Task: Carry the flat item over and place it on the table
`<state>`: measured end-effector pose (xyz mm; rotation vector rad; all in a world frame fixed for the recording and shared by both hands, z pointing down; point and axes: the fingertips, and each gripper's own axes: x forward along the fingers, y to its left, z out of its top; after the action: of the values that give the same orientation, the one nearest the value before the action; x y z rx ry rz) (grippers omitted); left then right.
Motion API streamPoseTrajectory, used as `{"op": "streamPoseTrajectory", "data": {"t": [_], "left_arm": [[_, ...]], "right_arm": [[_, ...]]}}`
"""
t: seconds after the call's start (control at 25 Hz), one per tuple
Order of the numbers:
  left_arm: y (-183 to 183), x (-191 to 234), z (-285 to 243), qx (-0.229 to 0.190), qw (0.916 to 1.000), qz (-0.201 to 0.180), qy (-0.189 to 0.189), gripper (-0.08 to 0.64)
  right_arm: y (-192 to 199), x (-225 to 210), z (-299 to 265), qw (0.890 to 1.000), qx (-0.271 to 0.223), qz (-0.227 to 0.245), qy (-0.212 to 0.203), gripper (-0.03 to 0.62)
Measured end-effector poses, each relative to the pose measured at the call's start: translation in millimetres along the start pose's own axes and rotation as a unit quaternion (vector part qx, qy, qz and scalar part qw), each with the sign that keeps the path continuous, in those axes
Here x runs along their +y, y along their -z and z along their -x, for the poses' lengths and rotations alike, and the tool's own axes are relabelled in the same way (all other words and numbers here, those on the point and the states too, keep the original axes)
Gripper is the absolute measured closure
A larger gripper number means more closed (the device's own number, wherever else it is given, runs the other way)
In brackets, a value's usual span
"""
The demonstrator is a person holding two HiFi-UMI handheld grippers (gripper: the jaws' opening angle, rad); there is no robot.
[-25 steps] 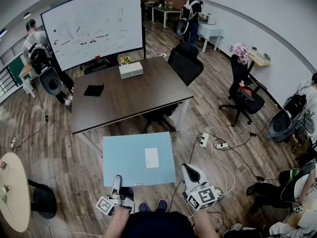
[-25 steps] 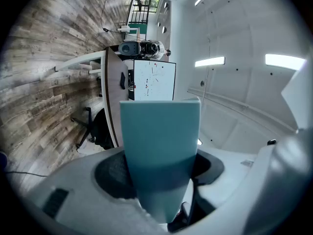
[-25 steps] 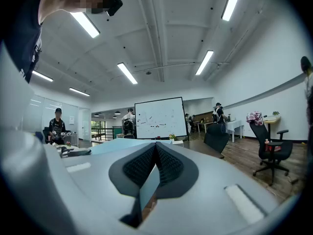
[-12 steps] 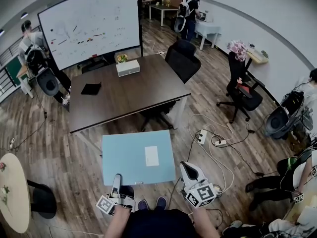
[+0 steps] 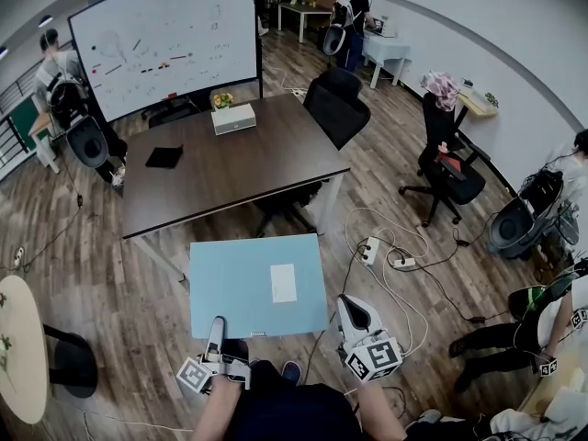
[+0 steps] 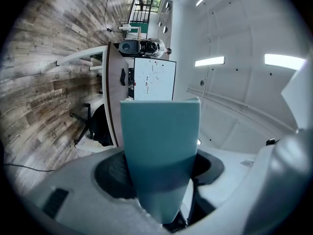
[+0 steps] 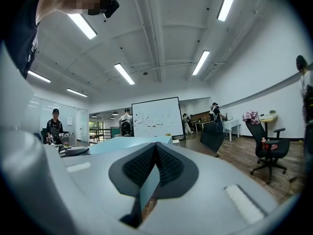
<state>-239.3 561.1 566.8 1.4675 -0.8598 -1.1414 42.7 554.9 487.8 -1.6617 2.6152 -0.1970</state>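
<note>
The flat blue board (image 5: 248, 283) hangs over the floor (image 5: 138, 306) just short of the table (image 5: 230, 173), its near edge clamped by the left gripper (image 5: 217, 329) and right gripper (image 5: 347, 309); held only there, its far edge could sag and hit the table's rim, and it has edged barely closer than a second ago.

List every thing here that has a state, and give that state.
blue board: held level in the air, not yet on the table
left gripper: shut on the blue board's near edge
right gripper: shut on the blue board's edge
brown table: white box and black flat item lie on its far part
office chair: unoccupied, beside the table
</note>
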Motion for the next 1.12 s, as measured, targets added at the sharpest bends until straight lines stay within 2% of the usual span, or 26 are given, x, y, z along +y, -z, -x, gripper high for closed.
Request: {"op": "streamPoseTrajectory", "data": {"t": [0.4,0.68,0.92,1.12], "left_arm": [[4,10,-35,0.008,1.0000,0.001,0.004,0.290],[-7,31,-90,0.023,0.9996,0.009,0.009,0.290],[-18,42,-140,0.019,0.9994,0.024,0.016,0.290],[-31,55,-180,0.019,0.9996,0.015,0.011,0.290]], "right_arm": [[5,-24,-19,1.000,-0.002,-0.004,0.006,0.581],[-3,-44,-58,1.000,-0.005,-0.002,0.017,0.581],[-2,-69,-101,1.000,0.000,-0.004,0.022,0.581],[-1,-90,-140,1.000,0.006,-0.003,0.018,0.581]]}}
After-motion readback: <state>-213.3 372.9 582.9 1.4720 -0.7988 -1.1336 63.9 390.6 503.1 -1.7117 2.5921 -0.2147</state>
